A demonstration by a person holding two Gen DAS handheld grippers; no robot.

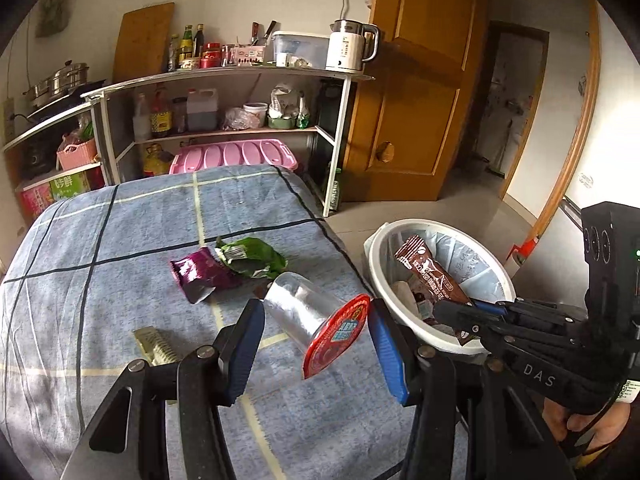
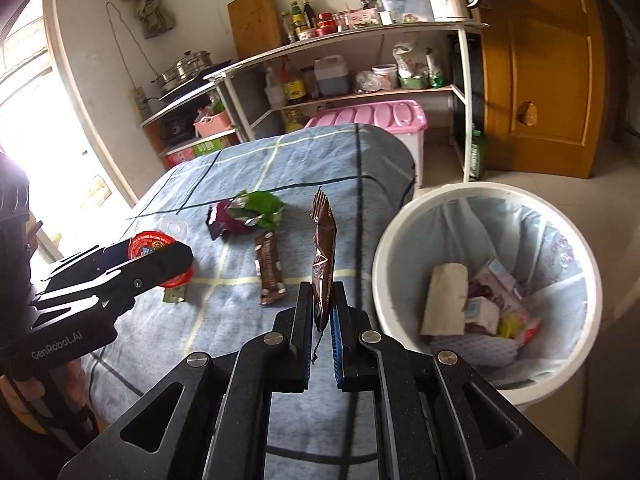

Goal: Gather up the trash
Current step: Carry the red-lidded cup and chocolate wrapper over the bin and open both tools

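My left gripper (image 1: 316,312) is shut on a clear plastic cup (image 1: 304,308) with a red foil lid, held tilted above the blue checked cloth (image 1: 120,248). My right gripper (image 2: 322,312) is shut on a brown snack wrapper (image 2: 324,256) that stands upright between its pads. In the left wrist view that wrapper (image 1: 428,276) shows in front of the white bin (image 1: 378,248). On the cloth lie a second brown wrapper (image 2: 270,268), a purple wrapper (image 1: 200,276), a green wrapper (image 1: 252,258) and a beige wrapper (image 1: 156,344).
The lined white bin (image 2: 386,240) stands on the floor at the cloth's right edge and holds several cartons and wrappers. Behind stand a metal shelf rack (image 1: 240,76) with bottles and a kettle, a pink storage box (image 1: 236,156) and a wooden door (image 1: 420,80).
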